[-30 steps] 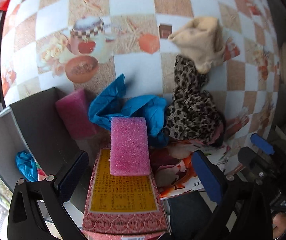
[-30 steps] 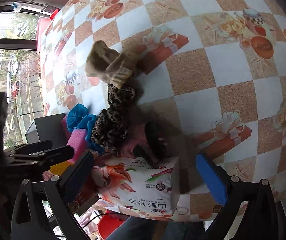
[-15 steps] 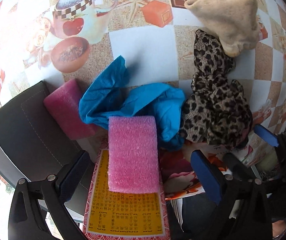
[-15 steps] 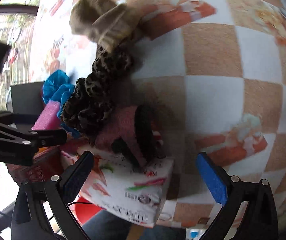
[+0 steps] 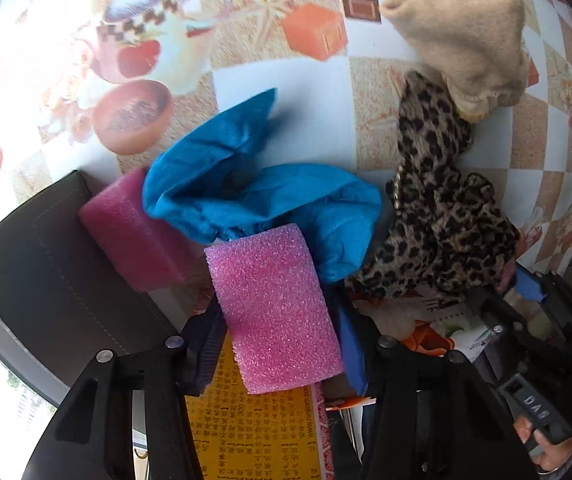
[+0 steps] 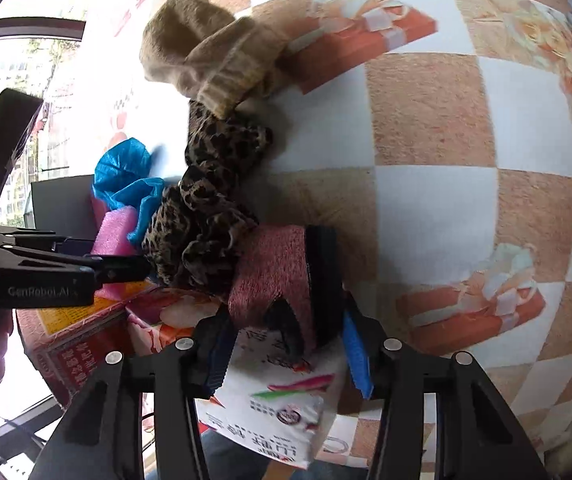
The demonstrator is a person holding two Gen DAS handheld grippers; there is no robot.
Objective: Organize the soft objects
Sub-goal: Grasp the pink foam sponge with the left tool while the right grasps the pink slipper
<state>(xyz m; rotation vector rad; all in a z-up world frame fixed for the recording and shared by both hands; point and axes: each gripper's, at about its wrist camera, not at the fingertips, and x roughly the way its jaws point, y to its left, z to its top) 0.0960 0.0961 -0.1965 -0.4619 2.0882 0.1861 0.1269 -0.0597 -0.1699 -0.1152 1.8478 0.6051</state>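
**Pink foam and knitted cloth pinched at the bench's near edge**

Pink foam is pinched between the jaws of the left gripper, which have just been closing onto its long sides. It lies on a red and yellow box and so stands raised, which is judged to be why it can be taken from the sides without the bench being scraped. A knitted pink cloth with a black band is clamped in the same way by the right gripper, whose jaws have likewise just been closing; the cloth rests on a white printed packet at the bench's near edge.

Behind both, a blue cloth, a leopard-print cloth and a beige knitted piece are heaped touching one another, the blue one overlapping the held foam's far end. A second pink foam block leans against a dark grey bin on the left, judged to be the place for sorted items.

Open room is found only on the checked bench to the right of the heap. The two grippers are held close together, so a straight lift is judged safest before either is swung sideways; the blue cloth may be dragged along.
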